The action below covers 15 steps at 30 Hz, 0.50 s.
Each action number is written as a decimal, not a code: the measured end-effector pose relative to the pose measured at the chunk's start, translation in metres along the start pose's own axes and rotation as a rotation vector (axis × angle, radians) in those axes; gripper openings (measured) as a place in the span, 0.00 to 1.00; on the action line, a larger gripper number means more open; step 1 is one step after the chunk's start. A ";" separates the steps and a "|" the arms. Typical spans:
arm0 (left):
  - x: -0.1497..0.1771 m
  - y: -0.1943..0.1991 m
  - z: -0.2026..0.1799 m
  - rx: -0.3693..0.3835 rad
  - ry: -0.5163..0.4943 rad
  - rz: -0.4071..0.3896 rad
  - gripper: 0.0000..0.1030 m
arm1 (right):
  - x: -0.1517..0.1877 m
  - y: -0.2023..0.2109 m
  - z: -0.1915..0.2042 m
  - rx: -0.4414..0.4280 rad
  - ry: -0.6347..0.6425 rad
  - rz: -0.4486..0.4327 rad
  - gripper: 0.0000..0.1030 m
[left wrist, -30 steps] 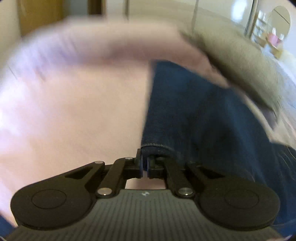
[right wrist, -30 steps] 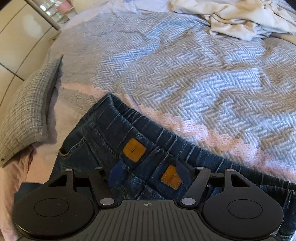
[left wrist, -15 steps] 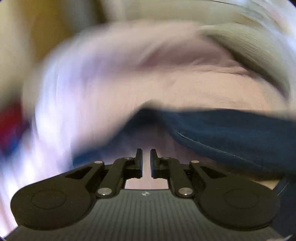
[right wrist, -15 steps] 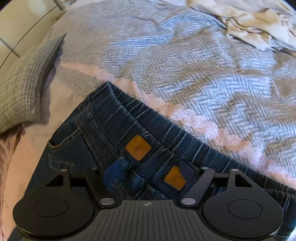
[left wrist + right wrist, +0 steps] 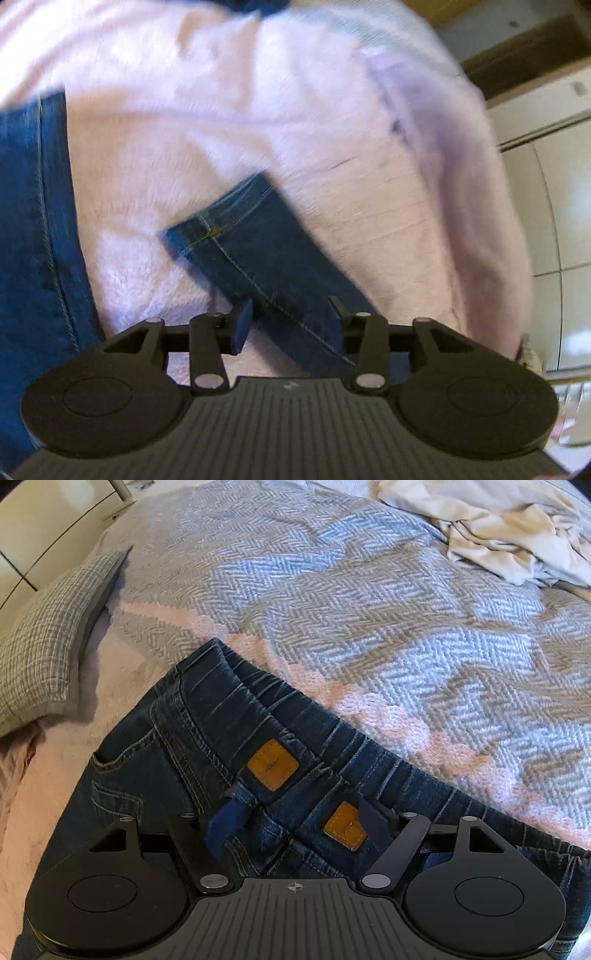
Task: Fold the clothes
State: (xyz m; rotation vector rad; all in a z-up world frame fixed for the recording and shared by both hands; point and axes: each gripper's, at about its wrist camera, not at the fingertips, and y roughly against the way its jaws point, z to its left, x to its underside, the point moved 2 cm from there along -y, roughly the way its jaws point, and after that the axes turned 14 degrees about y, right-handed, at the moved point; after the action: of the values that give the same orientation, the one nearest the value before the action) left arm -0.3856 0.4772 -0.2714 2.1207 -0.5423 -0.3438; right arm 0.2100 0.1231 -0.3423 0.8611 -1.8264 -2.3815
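Note:
Dark blue jeans lie on a bed. In the right wrist view their elastic waistband (image 5: 280, 716) with two tan patches (image 5: 272, 764) faces me; my right gripper (image 5: 299, 818) is open, its fingers straddling the waist just above the denim. In the left wrist view a trouser leg end with its hem (image 5: 258, 251) lies diagonally on a pink fleece blanket (image 5: 229, 122). My left gripper (image 5: 290, 319) is open with the leg passing between its fingers. More denim (image 5: 33, 236) runs down the left edge.
A grey-and-white herringbone bedspread (image 5: 369, 602) covers the bed beyond the waistband. A grey checked pillow (image 5: 40, 642) lies at left, crumpled cream clothing (image 5: 509, 535) at far right. White cupboard doors (image 5: 554, 229) and floor lie past the bed edge.
My left gripper let go of the trouser leg hem, opened wide and swung round; the leg end now lies on the pink blanket. My right gripper stayed open, drawing back slightly over the waistband.

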 end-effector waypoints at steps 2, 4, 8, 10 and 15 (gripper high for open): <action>-0.005 0.002 -0.017 0.017 -0.108 -0.061 0.00 | 0.003 0.003 -0.001 0.002 -0.011 -0.003 0.74; -0.010 0.014 -0.042 0.063 -0.273 -0.161 0.00 | 0.004 0.006 -0.001 0.006 -0.020 -0.003 0.74; -0.024 0.065 -0.099 0.222 -0.642 -0.446 0.00 | 0.007 0.011 -0.001 0.014 -0.036 -0.007 0.74; -0.040 0.073 -0.110 0.239 -0.712 -0.479 0.00 | 0.009 0.012 0.001 0.025 -0.037 -0.011 0.74; -0.059 0.047 -0.075 0.135 -0.527 -0.209 0.03 | 0.015 0.014 0.011 0.049 -0.010 -0.021 0.74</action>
State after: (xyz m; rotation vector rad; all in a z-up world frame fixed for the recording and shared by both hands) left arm -0.4159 0.5360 -0.1880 2.2207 -0.6550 -1.0278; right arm 0.1883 0.1231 -0.3345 0.8786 -1.8968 -2.3672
